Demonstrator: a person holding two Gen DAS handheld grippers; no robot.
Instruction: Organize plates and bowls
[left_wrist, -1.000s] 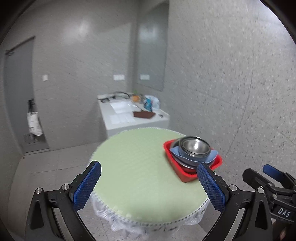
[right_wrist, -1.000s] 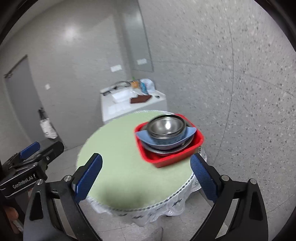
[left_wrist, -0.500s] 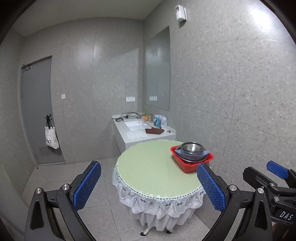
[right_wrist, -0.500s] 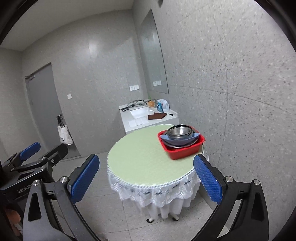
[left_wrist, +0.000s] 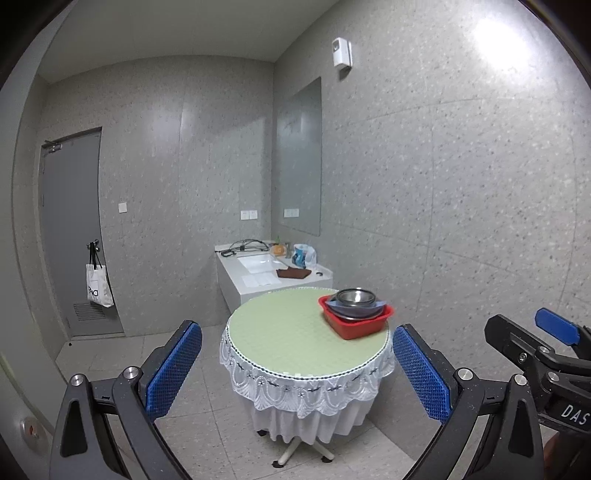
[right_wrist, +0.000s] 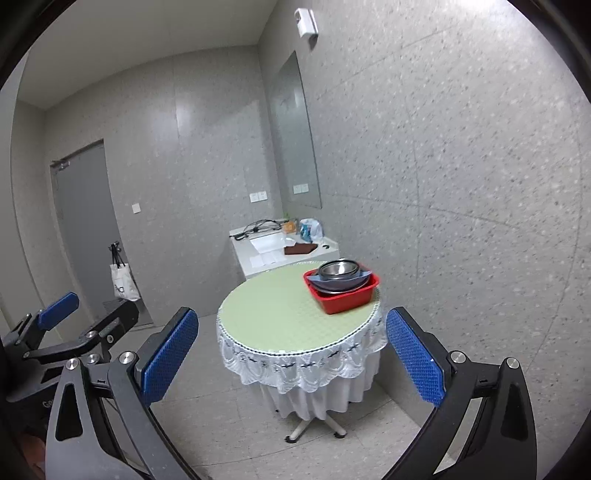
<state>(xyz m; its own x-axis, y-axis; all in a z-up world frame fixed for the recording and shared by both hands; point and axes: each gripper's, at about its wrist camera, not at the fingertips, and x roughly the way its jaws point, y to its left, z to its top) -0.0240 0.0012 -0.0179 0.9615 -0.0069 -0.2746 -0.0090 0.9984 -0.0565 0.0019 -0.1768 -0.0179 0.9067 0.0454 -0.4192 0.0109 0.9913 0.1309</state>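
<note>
A red square tub (left_wrist: 358, 326) (right_wrist: 345, 300) stands at the right side of a round table with a green top (left_wrist: 291, 328) (right_wrist: 280, 306). Stacked in it are a blue-grey dish (left_wrist: 356, 308) (right_wrist: 338, 282) and a steel bowl (left_wrist: 355, 296) (right_wrist: 338, 267) on top. My left gripper (left_wrist: 297, 373) is open and empty, well back from the table. My right gripper (right_wrist: 291, 354) is open and empty, also well back. Each gripper shows at the edge of the other's view.
A white lace cloth (left_wrist: 306, 387) hangs round the table, which stands on a splayed foot (right_wrist: 314, 424). Behind it is a white sink counter (left_wrist: 266, 273) with cables, a bag and a brown cloth. A grey door (left_wrist: 70, 236) with a hanging tote bag is at the left.
Both grippers have pulled far back and away from the table, from just over its top to a view of the whole table and room. Both stay open and empty.
</note>
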